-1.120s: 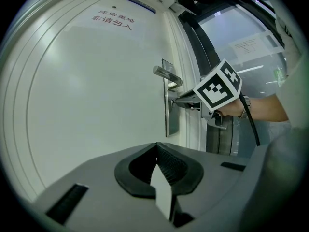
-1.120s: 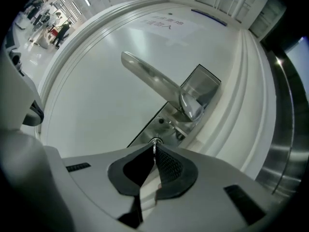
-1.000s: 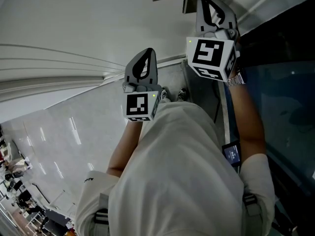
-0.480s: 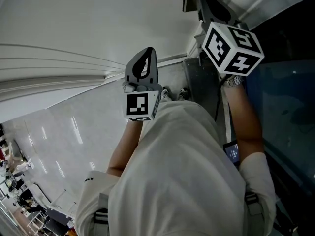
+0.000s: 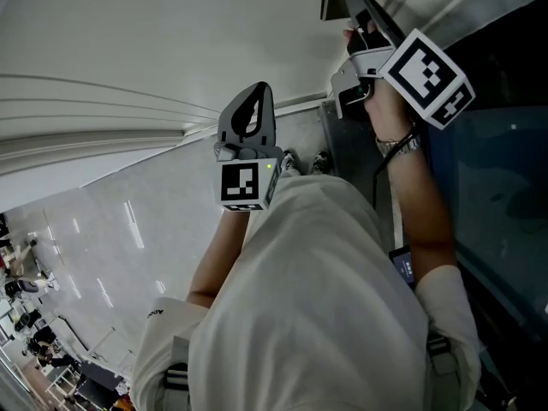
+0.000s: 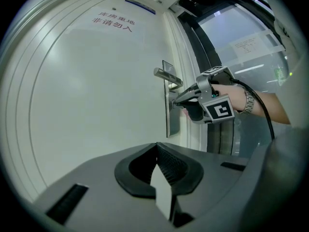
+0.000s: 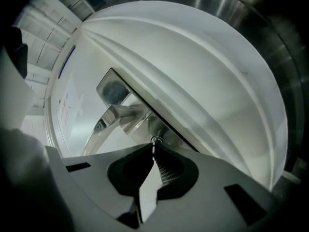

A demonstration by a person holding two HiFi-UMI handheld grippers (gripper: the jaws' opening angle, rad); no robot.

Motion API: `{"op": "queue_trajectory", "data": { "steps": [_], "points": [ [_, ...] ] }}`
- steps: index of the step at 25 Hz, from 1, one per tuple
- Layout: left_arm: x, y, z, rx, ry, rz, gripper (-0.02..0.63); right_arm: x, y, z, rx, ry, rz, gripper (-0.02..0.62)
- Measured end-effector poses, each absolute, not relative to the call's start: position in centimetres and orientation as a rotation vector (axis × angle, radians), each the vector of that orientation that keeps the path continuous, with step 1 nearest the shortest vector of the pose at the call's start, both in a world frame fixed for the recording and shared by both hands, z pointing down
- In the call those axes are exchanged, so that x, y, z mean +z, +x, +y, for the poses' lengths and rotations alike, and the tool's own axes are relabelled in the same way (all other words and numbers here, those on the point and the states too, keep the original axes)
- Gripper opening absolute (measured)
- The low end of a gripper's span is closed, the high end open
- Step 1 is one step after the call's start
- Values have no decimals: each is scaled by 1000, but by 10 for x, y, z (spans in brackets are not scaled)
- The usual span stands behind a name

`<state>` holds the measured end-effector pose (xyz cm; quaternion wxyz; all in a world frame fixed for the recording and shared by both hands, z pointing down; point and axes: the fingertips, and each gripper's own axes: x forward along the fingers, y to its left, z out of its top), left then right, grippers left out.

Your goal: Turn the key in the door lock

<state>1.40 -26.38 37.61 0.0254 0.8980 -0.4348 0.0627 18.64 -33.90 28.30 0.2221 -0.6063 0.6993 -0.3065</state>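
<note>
Right claw (image 7: 154,150) clamped tight on small silver key (image 7: 155,140); key sat in brushed-steel lock plate (image 6: 171,124) under lever handle (image 6: 166,75), right edge of white door (image 6: 96,95). Left claw (image 6: 157,145) closed, empty, off to left.

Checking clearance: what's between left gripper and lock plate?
Nothing: the left gripper view shows only bare door between left gripper and lock plate.
</note>
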Motion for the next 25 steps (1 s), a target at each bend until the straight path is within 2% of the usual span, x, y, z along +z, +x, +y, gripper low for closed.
{"op": "queue_trajectory", "data": {
  "steps": [10, 17, 18, 21, 25],
  "points": [
    [376, 7, -267, 194, 2761, -1368, 9, 285, 190, -340, -1101, -1379, 1648, 11],
    [376, 3, -269, 194, 2753, -1375, 9, 282, 189, -339, -1054, -1431, 1734, 12],
    [377, 3, -269, 195, 2752, -1373, 9, 281, 188, -339, -1033, -1443, 1761, 21],
    [379, 3, -270, 196, 2751, -1367, 9, 276, 183, -336, -901, -1538, 1874, 123],
    [379, 0, -270, 198, 2753, -1359, 9, 269, 175, -327, -544, -1867, 2131, 169]
  ]
}}
